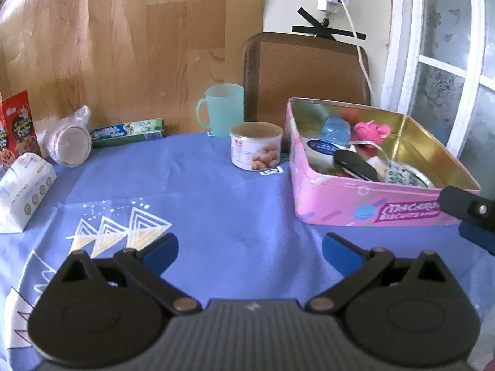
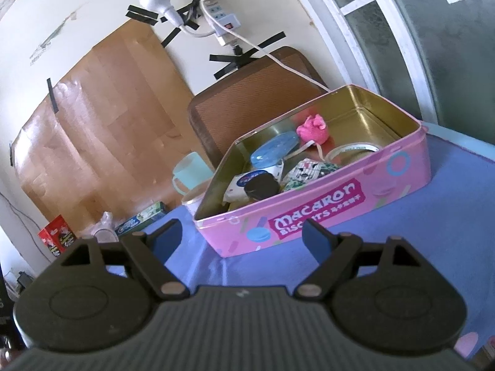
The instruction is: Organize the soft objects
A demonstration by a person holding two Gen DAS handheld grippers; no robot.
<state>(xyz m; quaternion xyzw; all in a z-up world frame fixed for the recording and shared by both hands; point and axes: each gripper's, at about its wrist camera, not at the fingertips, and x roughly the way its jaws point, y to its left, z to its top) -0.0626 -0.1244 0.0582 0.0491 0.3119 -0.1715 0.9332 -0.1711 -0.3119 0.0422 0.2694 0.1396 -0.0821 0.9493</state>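
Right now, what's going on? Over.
Left gripper and right gripper: jaws open, empty. Pink soft toy already in the macaron tin. Tissue pack left on the tablecloth. Path clear.

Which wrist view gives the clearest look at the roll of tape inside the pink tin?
The right wrist view: the tape roll lies flat against the near wall of the pink tin, its ring and hole plain. In the left wrist view only a sliver of it shows, behind the patterned pouch.

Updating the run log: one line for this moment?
left hand-held gripper open, empty | right hand-held gripper open, empty | pink tin holds items
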